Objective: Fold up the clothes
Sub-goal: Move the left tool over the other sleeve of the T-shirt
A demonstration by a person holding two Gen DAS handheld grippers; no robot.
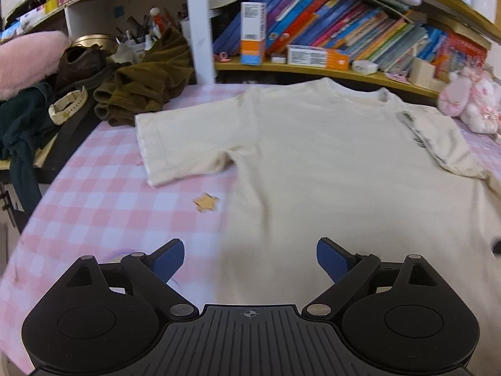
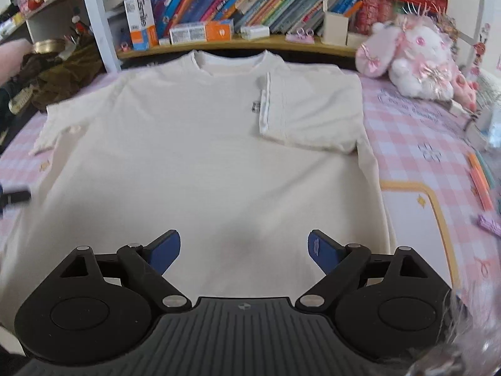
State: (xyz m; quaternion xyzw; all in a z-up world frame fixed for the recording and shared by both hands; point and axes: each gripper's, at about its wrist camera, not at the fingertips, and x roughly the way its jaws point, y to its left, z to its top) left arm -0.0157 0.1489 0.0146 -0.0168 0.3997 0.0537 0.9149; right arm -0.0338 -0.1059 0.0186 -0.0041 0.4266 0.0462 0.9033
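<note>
We see the cream T-shirt [image 2: 194, 144] spread flat mid-frame – its right sleeve [image 2: 310, 109] already folded inward, left sleeve [image 1: 181, 147] still out. Both our left gripper [image 1: 250, 261] and right gripper [image 2: 244, 252] gape wide, empty.

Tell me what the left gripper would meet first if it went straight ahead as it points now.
Most likely the cream T-shirt: the open left gripper points over its lower left body, at the hem side. Past that come the collar and bookshelf. Height above the cloth is unclear.
</note>
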